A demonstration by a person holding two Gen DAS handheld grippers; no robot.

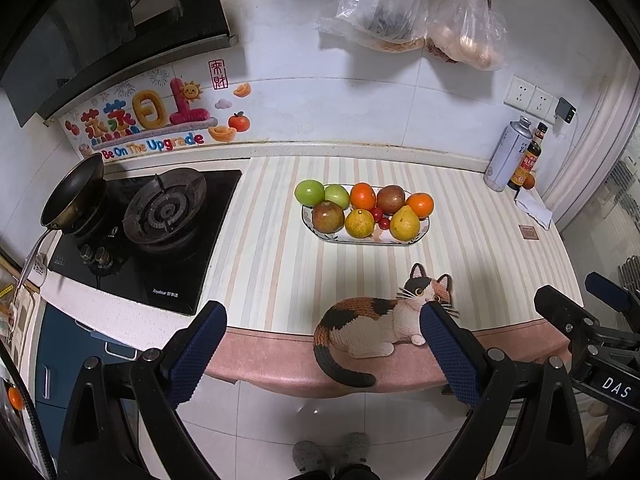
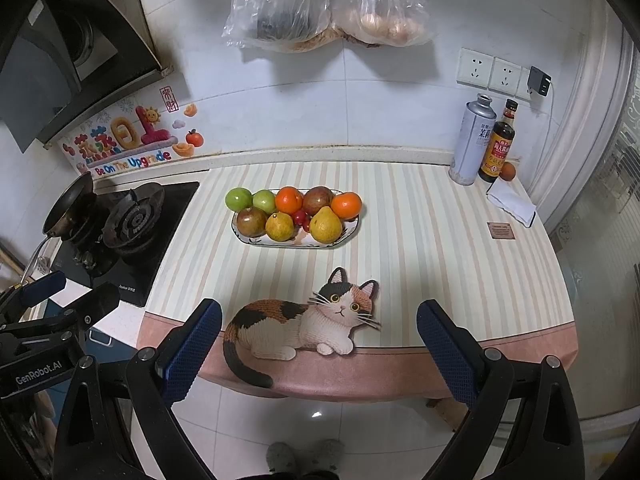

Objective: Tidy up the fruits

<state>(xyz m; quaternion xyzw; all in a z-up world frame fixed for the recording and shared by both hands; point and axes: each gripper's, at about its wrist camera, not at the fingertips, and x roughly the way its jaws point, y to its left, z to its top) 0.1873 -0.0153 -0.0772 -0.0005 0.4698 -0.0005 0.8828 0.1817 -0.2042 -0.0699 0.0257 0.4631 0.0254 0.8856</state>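
Note:
An oval patterned plate (image 1: 423, 230) (image 2: 352, 229) sits mid-counter on a striped cloth. It holds two green fruits (image 1: 309, 191) (image 2: 238, 199), two oranges (image 1: 363, 196) (image 2: 289, 200), two dark red-green fruits (image 1: 328, 217) (image 2: 251, 221), two yellow fruits (image 1: 404, 223) (image 2: 325, 224) and small red tomatoes (image 1: 376, 213) (image 2: 299, 217). My left gripper (image 1: 322, 322) is open and empty, back from the counter's front edge. My right gripper (image 2: 319, 320) is open and empty at the same edge. Each gripper shows at the side of the other's view.
A cat-shaped mat (image 1: 380, 320) (image 2: 304, 322) lies at the counter's front edge. A gas stove (image 1: 160, 216) (image 2: 128, 220) with a pan (image 1: 74, 192) stands left. A can (image 2: 472, 140), a sauce bottle (image 2: 498, 144) and a small orange (image 2: 508, 171) stand back right. Plastic bags (image 2: 328, 4) hang on the wall.

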